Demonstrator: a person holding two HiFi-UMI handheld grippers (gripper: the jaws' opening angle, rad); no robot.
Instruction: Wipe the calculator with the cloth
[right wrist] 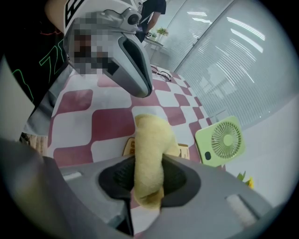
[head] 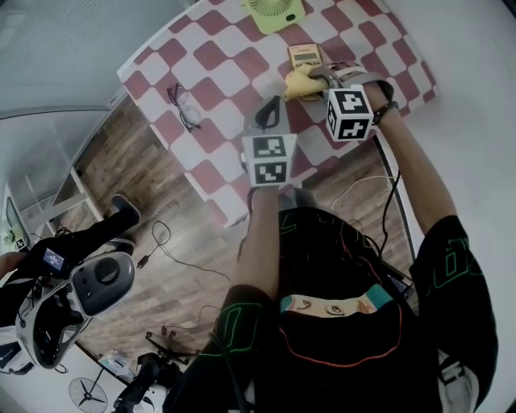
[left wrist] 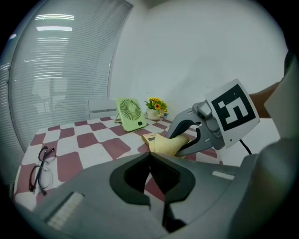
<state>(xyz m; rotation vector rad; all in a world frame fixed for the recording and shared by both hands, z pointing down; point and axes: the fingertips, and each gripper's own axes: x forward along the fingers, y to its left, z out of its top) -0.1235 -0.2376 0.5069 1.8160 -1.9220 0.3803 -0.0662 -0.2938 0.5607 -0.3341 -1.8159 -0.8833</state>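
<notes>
Centrally, the calculator (head: 306,56) was shown lying flat on the checkered desk (head: 210,73), near the green fan (head: 274,12). The yellow cloth (right wrist: 148,154) was held over its near end, pinched between the closed right tongs (right wrist: 148,182), evidently for wiping. The left tongs (left wrist: 149,172) were shut on nothing and held nearby, clear of the work.

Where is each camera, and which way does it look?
Head view: on the person's head, looking steeply down at the checkered table; arms, black shirt, left gripper and right gripper show.
Left gripper view: on the left gripper, jaws together, facing across the table toward the green fan and right gripper.
Right gripper view: on the right gripper, jaws shut on the yellow cloth, facing the calculator; left gripper ahead.
Both gripper views share the green fan and yellow cloth.
</notes>
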